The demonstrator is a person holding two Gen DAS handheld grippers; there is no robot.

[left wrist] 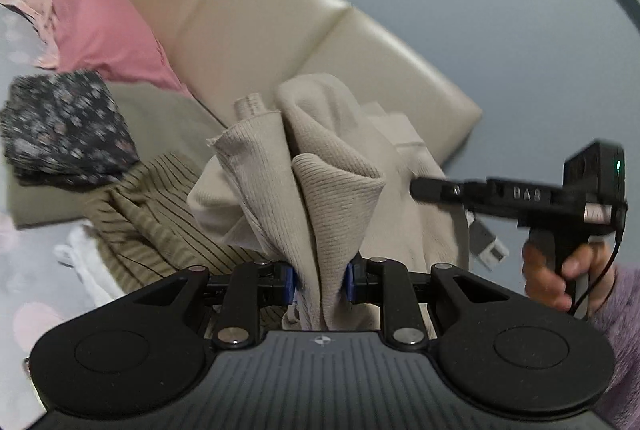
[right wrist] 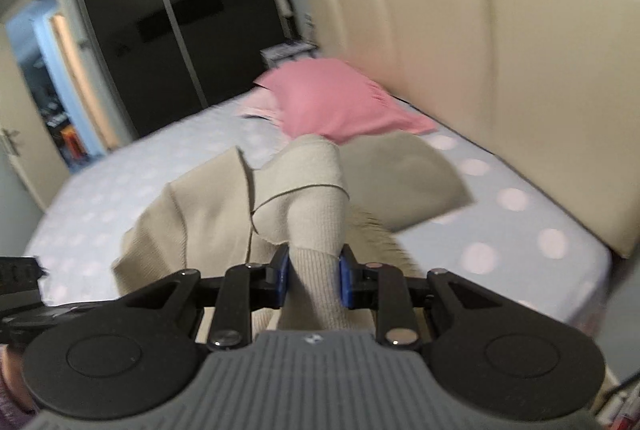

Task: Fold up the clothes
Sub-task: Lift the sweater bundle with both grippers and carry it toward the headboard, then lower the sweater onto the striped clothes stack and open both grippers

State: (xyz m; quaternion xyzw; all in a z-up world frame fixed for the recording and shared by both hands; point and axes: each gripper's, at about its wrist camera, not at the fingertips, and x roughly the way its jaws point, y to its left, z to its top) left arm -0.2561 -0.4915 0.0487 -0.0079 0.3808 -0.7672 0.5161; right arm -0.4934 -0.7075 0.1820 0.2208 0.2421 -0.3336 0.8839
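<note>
A beige ribbed knit garment [left wrist: 320, 166] hangs bunched in the air above the bed. My left gripper [left wrist: 320, 280] is shut on a fold of it, cloth packed between the blue pads. My right gripper [right wrist: 314, 280] is shut on another bunched part of the same garment [right wrist: 312, 198], which drapes down to the left. The right gripper also shows in the left wrist view [left wrist: 424, 186], its tip buried in the beige cloth, held by a hand in a purple sleeve.
A bed with a pale dotted sheet [right wrist: 132, 166] and a cream padded headboard [right wrist: 500, 62]. On it lie a pink garment [right wrist: 332, 102], an olive garment [right wrist: 404, 178], a dark floral garment [left wrist: 64, 126], a striped tan garment [left wrist: 160, 214] and something white [left wrist: 88, 262]. A dark wardrobe [right wrist: 172, 18] stands behind.
</note>
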